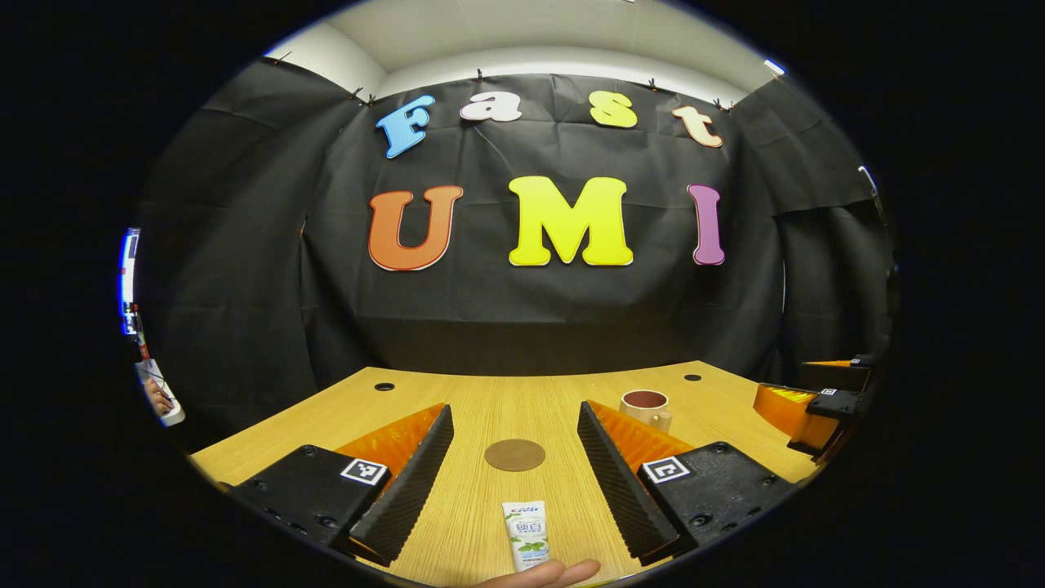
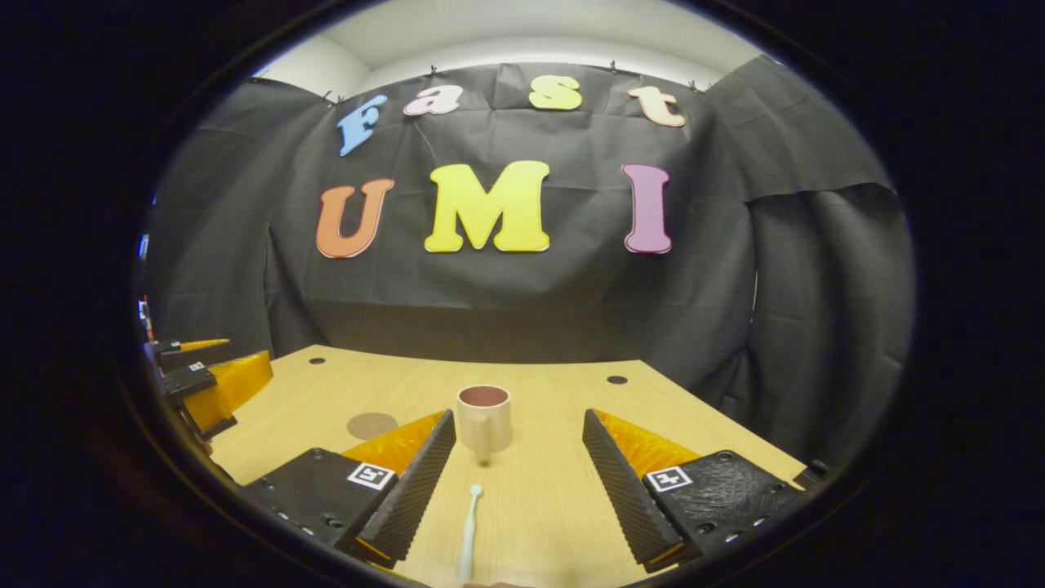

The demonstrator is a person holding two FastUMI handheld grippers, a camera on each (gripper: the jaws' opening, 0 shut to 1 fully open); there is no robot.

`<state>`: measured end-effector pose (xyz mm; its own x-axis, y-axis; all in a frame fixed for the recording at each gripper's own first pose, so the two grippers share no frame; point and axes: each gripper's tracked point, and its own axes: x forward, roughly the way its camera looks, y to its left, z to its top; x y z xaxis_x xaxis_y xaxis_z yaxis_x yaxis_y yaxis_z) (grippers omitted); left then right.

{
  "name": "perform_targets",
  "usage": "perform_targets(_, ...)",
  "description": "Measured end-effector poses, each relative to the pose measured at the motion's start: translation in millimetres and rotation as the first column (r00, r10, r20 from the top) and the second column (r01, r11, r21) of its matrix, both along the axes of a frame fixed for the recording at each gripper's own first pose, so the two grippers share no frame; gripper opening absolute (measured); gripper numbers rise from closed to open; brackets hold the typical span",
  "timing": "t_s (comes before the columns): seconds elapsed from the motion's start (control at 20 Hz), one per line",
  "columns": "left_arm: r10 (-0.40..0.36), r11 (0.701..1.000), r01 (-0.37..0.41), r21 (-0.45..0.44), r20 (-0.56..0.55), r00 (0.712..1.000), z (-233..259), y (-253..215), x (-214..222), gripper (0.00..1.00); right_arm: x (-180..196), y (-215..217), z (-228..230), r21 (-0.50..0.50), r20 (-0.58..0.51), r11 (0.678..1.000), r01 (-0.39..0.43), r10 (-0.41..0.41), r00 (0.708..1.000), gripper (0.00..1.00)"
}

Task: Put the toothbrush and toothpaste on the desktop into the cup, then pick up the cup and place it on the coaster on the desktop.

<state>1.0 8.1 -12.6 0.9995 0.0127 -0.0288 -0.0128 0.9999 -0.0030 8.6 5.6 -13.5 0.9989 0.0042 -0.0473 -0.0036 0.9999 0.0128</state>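
Wooden counter lies under both of my tools, and each one hangs level above it, pointing toward the booth's black cloth wall. My left tool is spread wide, gripping nothing; between its fingers I see the toothpaste lying flat on the counter close in front of me, with the round brown coaster just beyond it. A fingertip shows at the bottom edge, right beside the near end of the tube. In the left gripper view the cup stands upright farther off to the right, past the right finger. My right tool is likewise released, its fingers wide apart. Between them the toothbrush lies on the counter, pointing away toward the cup, which stands just beyond its far end. In the right gripper view the coaster sits off to the left, apart from the cup, and the left tool hovers at the far left edge.
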Motion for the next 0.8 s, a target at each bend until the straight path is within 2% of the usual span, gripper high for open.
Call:
perform_targets(0.15, -0.007, 1.0, 0.007, 0.015, 0.0, 1.0, -1.5, -3.3, -0.4, 0.97, 5.2, 0.3, -12.4, 0.0, -0.03, 1.0, -0.001, 0.001, 1.0, 0.99)
perform_targets(0.3, -0.01, 1.0, 0.011, 0.023, -0.005, 1.0, -3.9, -4.2, -1.3, 0.97, 15.3, 9.8, -35.2, 0.011, -0.094, 0.999, -0.033, 0.034, 0.995, 0.93)
perform_targets(0.35, -0.011, 1.0, 0.011, 0.024, -0.006, 1.0, -4.1, -5.5, 0.1, 0.97, 20.0, 12.8, -45.6, 0.009, -0.124, 0.999, -0.037, 0.038, 0.991, 0.99)
perform_targets(0.45, -0.015, 0.999, 0.015, 0.029, -0.011, 1.0, -8.2, -6.4, 0.4, 0.97, 28.6, 22.5, -69.6, 0.005, -0.195, 0.998, -0.056, 0.056, 0.979, 0.99)
perform_targets(0.5, -0.016, 0.999, 0.017, 0.033, -0.017, 1.0, -9.8, -6.7, 1.5, 0.97, 33.2, 28.3, -83.5, 0.002, -0.236, 0.998, -0.068, 0.066, 0.969, 0.95)
perform_targets(0.55, -0.017, 0.999, 0.017, 0.031, -0.022, 1.0, -12.2, -6.0, 1.5, 0.97, 37.3, 34.6, -98.8, 0.002, -0.283, 0.997, -0.082, 0.079, 0.956, 0.96)
perform_targets(0.6, -0.017, 1.0, 0.018, 0.023, -0.031, 0.999, -14.2, -5.2, 2.2, 0.97, 38.6, 41.2, -115.5, 0.003, -0.336, 0.995, -0.099, 0.094, 0.937, 0.91)
perform_targets(0.65, -0.019, 1.0, 0.02, 0.011, -0.04, 0.999, -17.1, -4.6, 3.1, 0.97, 39.1, 45.8, -130.3, 0.009, -0.378, 0.994, -0.111, 0.106, 0.92, 0.89)
perform_targets(0.7, -0.021, 1.0, 0.021, -0.001, -0.05, 0.999, -20.4, -3.2, 3.8, 0.97, 39.4, 46.8, -143.0, 0.012, -0.418, 0.994, -0.112, 0.106, 0.902, 0.83)
perform_targets(0.75, -0.019, 1.0, 0.019, -0.01, -0.061, 0.998, -24.3, -0.8, 5.0, 0.97, 40.4, 49.6, -152.5, 0.021, -0.451, 0.993, -0.112, 0.109, 0.886, 0.82)
perform_targets(0.8, -0.017, 1.0, 0.016, -0.017, -0.076, 0.997, -29.0, 1.4, 6.6, 0.97, 42.1, 52.9, -160.3, 0.029, -0.478, 0.993, -0.112, 0.112, 0.871, 0.75)
